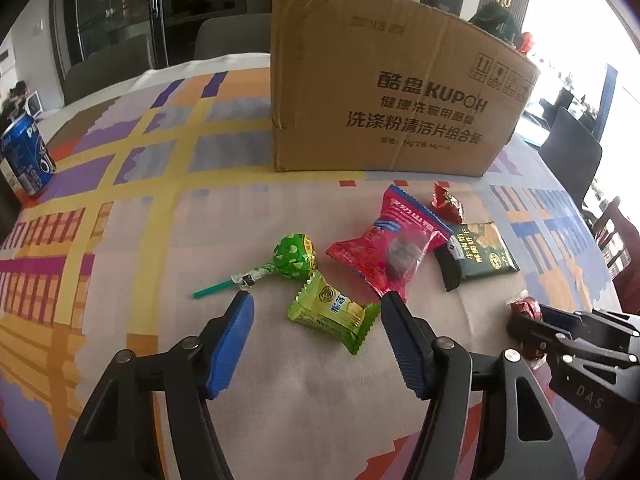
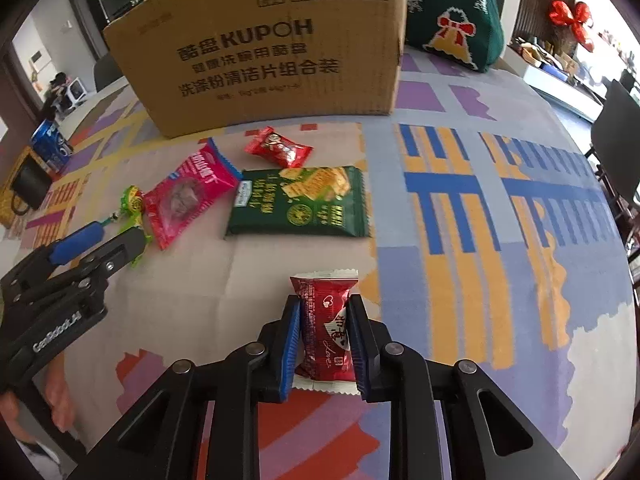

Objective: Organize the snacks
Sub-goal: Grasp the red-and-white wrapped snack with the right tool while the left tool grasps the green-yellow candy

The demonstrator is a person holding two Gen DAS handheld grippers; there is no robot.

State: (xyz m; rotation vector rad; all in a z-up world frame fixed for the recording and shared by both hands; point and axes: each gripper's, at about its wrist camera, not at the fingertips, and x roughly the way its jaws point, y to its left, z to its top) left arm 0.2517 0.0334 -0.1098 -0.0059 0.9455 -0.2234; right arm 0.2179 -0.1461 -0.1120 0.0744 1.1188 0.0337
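Note:
My left gripper [image 1: 317, 300] is open just above the cloth, and a light green candy packet [image 1: 332, 316] lies between its blue fingertips without being pressed. Beyond it are a green lollipop [image 1: 294, 256], a pink snack packet [image 1: 384, 252], a dark green cracker packet [image 1: 480, 252] and a small red candy [image 1: 446, 200]. My right gripper [image 2: 324, 300] is shut on a dark red snack packet [image 2: 326, 328], with both pads squeezing its sides on the tablecloth. The left gripper [image 2: 108, 240] also shows at the left edge of the right wrist view.
A tall cardboard box [image 1: 380, 100] stands at the back of the table. At the far left there is a blue Pepsi can [image 1: 28, 152]. A green knitted Christmas bag [image 2: 452, 12] sits behind the box on the right. Dark chairs [image 2: 620, 136] ring the table.

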